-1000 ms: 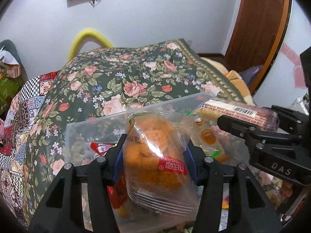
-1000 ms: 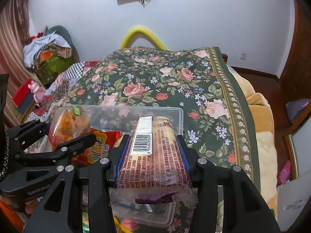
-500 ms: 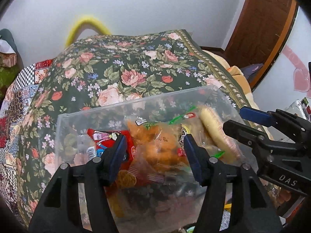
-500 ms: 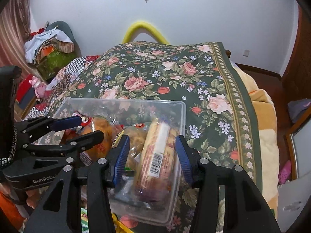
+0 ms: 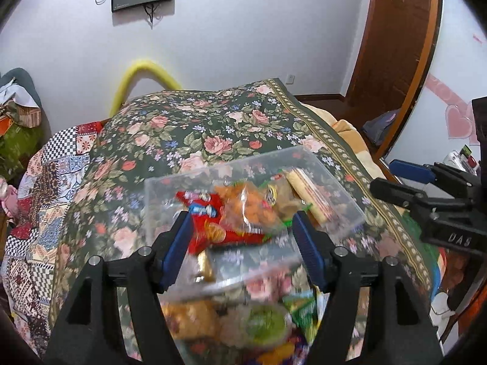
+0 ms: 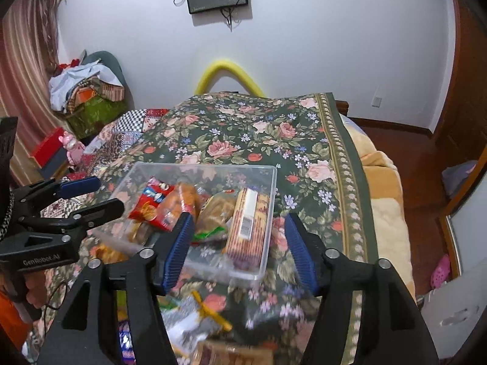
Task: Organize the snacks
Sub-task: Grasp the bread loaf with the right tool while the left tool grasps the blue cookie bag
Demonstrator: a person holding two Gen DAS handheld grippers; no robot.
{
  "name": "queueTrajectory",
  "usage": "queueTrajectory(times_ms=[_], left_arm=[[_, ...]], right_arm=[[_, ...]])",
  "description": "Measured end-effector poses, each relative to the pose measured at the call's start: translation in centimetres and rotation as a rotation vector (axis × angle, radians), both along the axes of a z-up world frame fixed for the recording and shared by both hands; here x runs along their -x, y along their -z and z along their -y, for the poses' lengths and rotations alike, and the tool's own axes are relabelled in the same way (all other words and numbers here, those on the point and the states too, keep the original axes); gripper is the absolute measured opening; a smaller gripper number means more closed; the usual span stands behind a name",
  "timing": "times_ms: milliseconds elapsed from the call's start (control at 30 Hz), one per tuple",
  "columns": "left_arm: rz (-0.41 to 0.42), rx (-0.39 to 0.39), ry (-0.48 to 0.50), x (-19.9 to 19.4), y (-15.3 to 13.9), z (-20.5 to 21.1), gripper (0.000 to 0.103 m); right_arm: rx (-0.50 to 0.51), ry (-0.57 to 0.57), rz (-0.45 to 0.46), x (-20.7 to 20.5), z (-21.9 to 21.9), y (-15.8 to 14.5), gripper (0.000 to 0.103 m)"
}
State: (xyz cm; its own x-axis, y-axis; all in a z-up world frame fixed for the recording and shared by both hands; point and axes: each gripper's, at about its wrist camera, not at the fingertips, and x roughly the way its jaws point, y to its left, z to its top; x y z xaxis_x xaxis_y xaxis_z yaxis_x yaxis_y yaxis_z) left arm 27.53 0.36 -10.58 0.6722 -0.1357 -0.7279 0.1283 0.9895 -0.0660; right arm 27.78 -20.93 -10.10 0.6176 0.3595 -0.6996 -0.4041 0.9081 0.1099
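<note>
A clear plastic box (image 6: 268,206) (image 5: 344,194) sits on the floral bedspread and holds several snack packs: a red pack (image 6: 150,203) (image 5: 210,228), an orange pack (image 5: 249,206) (image 6: 182,197), a brown bun pack (image 6: 214,213), and a long biscuit pack (image 6: 248,225) (image 5: 307,185) on the right side. My left gripper (image 5: 242,243) is open and empty above the box's near side. My right gripper (image 6: 237,246) is open and empty above the box's near edge. Each gripper shows in the other's view (image 6: 79,197) (image 5: 404,182).
More loose snack packs lie on the bedspread near me (image 5: 194,316) (image 6: 194,322), blurred. The bed's right edge with a yellow blanket (image 6: 383,213) drops to a wooden floor. A cluttered chair (image 6: 88,91) stands at the left.
Both grippers opened and let their packs go into the box: left dropped the orange pack, right dropped the biscuit pack. Both have since pulled back and up from the box.
</note>
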Motion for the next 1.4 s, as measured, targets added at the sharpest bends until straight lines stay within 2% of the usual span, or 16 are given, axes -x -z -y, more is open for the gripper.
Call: queueTrajectory(times_ms=[133, 200, 433, 633, 867, 967, 1100, 1267, 1400], left_arm=[[-0.021, 0.016, 0.0, 2.9, 0.2, -0.4, 0.07], [-0.036, 0.018, 0.0, 4.2, 0.7, -0.4, 0.071], [-0.094, 0.028, -0.013, 7.6, 2.8, 0.9, 0.073], [-0.141, 0.04, -0.037, 9.1, 5.3, 3.2, 0.082], [-0.206, -0.039, -0.058, 9.9, 8.7, 4.3, 0.083], [-0.209, -0.004, -0.077, 11.0, 9.4, 3.2, 0.086], [-0.204, -0.001, -0.095, 12.2, 9.6, 1.7, 0.093], [-0.217, 0.045, -0.108, 12.5, 9.9, 0.3, 0.094], [-0.242, 0.095, -0.08, 11.7, 10.3, 1.0, 0.094]], right_arm=[[-0.003, 0.006, 0.004, 2.2, 0.8, 0.0, 0.067], [-0.001, 0.014, -0.005, 3.3, 1.2, 0.4, 0.074], [0.007, 0.013, -0.044, 6.3, 2.1, 2.1, 0.077], [0.018, 0.018, -0.034, 8.5, 2.9, 3.3, 0.085], [0.006, 0.024, -0.092, 9.1, 3.0, 5.5, 0.087], [-0.002, 0.027, -0.107, 9.3, 2.8, 6.3, 0.087], [0.017, 0.039, -0.111, 9.5, 2.5, 7.0, 0.087], [0.037, 0.055, -0.127, 9.1, 2.4, 8.0, 0.087], [0.018, 0.073, -0.146, 8.7, 2.5, 8.3, 0.087]])
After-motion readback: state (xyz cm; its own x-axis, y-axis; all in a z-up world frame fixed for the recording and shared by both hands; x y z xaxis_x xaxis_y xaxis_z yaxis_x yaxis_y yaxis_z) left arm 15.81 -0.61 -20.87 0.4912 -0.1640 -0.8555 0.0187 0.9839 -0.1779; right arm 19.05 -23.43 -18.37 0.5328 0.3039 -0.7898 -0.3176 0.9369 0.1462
